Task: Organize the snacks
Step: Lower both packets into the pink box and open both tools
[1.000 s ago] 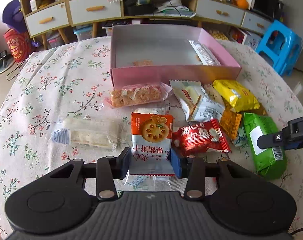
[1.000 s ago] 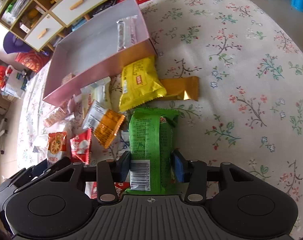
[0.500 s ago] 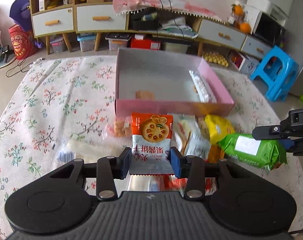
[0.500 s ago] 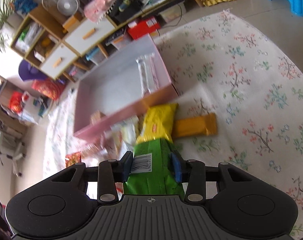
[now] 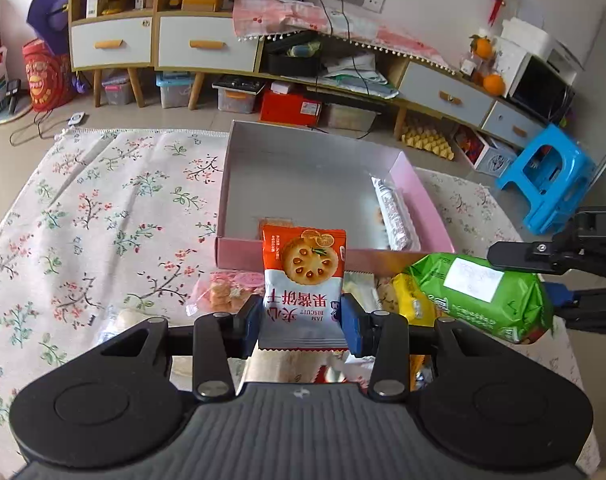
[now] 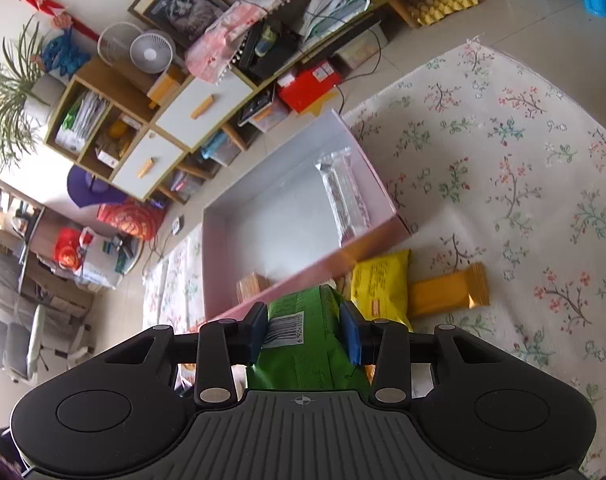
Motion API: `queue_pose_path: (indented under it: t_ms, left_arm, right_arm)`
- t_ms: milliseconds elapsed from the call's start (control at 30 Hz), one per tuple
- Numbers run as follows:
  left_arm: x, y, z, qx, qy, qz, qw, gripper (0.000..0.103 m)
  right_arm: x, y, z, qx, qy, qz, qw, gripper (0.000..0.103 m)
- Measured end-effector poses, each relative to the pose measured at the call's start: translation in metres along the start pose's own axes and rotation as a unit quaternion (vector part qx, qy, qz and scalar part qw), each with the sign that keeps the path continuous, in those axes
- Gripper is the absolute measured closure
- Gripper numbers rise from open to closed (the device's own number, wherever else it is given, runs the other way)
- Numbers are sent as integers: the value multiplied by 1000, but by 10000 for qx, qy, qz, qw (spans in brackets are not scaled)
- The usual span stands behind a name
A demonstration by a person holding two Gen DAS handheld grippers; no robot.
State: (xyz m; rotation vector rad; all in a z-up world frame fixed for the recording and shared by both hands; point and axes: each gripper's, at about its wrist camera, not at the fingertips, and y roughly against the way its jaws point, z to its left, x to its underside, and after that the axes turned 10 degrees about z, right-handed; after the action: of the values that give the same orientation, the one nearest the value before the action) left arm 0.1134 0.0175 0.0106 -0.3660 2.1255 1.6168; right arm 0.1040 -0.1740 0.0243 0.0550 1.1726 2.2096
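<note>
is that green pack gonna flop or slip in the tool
Green pack looks puffy and fairly firm: it juts sideways from the right tool without drooping. Its glossy film may slip, but the pads pinch its middle, so probably secure.

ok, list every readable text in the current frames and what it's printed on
"JAM BISCUIT": on the orange-and-white biscuit packet held in the left gripper, printed upside down in this view.
Large red Chinese characters on the same packet, also upside down.
"D": white letter on the right gripper, cut off by the frame edge.
Barcode digits on the green packet: too small to read.
Print on the yellow packet: blurred, unreadable.
</note>
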Motion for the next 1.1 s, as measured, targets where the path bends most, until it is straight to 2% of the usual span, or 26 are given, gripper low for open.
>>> queue_pose_path:
  t_ms: [167,300,533,633,733,833,1033,1100]
  left_arm:
    - [-8,-5,-4,283,369,53,9989,65]
    - [-30,-19,-9,435,251,87,9987,65]
    - [-71,-50,-7,285,236,86,9993,65]
    - [-74,-65,-7,180,165,-42,9997,65]
    - [-67,-81,2,249,350,-42,9991,65]
    - [-68,-96,3,-129,116,-35,9998,65]
    - [-76,-110,7,-331,-19,-29,9994,65]
    - [-78,-113,9,-294,8,-38,9996,65]
  right_arm:
    - [-3,3,1,-108,-111,-17,9999,64]
    - [-13,0,2,-216,-203,126,9995,64]
    - [-54,-9,18,-61,-119,-116,9998,64]
    - [-73,-29,27,13,-45,-198,9998,64]
    - [-83,-54,29,106,88,-375,9992,64]
    - [-93,-80,25,48,183,-282,9994,64]
    - [-108,-112,18,-39,499,-561,9972,64]
    - [-109,-122,14,-65,539,-603,9967,64]
